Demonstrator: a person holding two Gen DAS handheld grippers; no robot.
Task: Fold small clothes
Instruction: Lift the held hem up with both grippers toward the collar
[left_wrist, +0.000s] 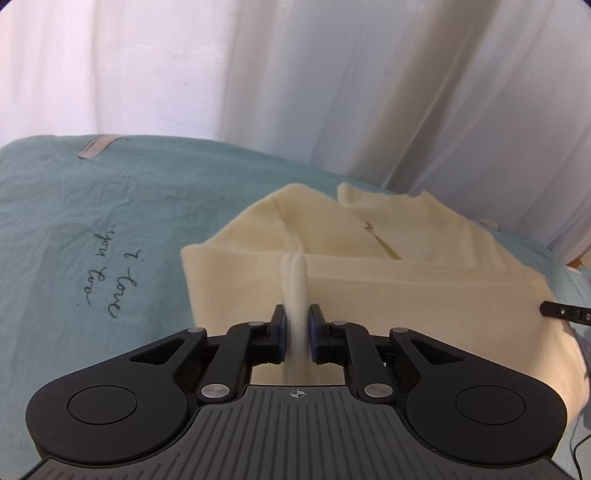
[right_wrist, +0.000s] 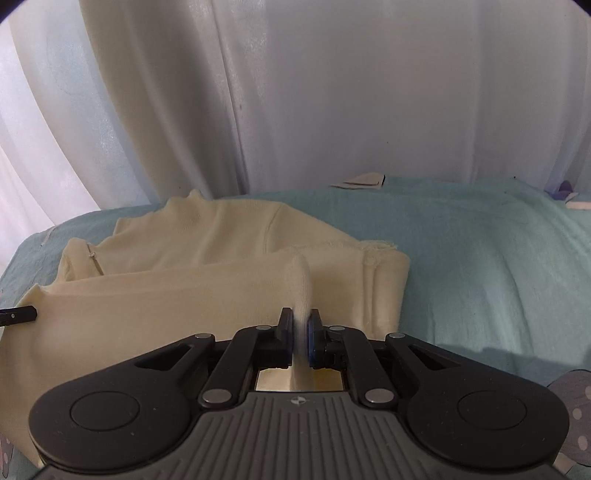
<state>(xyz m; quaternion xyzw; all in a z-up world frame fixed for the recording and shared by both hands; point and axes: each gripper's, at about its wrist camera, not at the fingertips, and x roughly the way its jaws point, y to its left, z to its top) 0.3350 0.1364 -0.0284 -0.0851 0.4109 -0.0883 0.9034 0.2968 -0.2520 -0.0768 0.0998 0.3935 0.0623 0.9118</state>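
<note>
Right now my left tool (left_wrist: 295, 332) and right tool (right_wrist: 300, 336) each pinch the cream sweater's (left_wrist: 388, 295) hem; uneven pulling would skew the fold.

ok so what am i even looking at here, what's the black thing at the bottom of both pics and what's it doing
The black thing is a hand-held claw with two fingers. A person carries one in each hand, and a small wide-angle camera on each looks forward along its fingers. So one picture is the left claw's view and the other is the right claw's view of the same scene.

In front of them lies a cream top with a small zip, partly folded, on a teal sheet with handwriting on it. White curtains hang behind.

Each claw is shut on a pinch of the top's near edge, the fabric bunched up between its blue pads. The black tip at the side of each picture is the other claw, so they grip the same top at two places.
</note>
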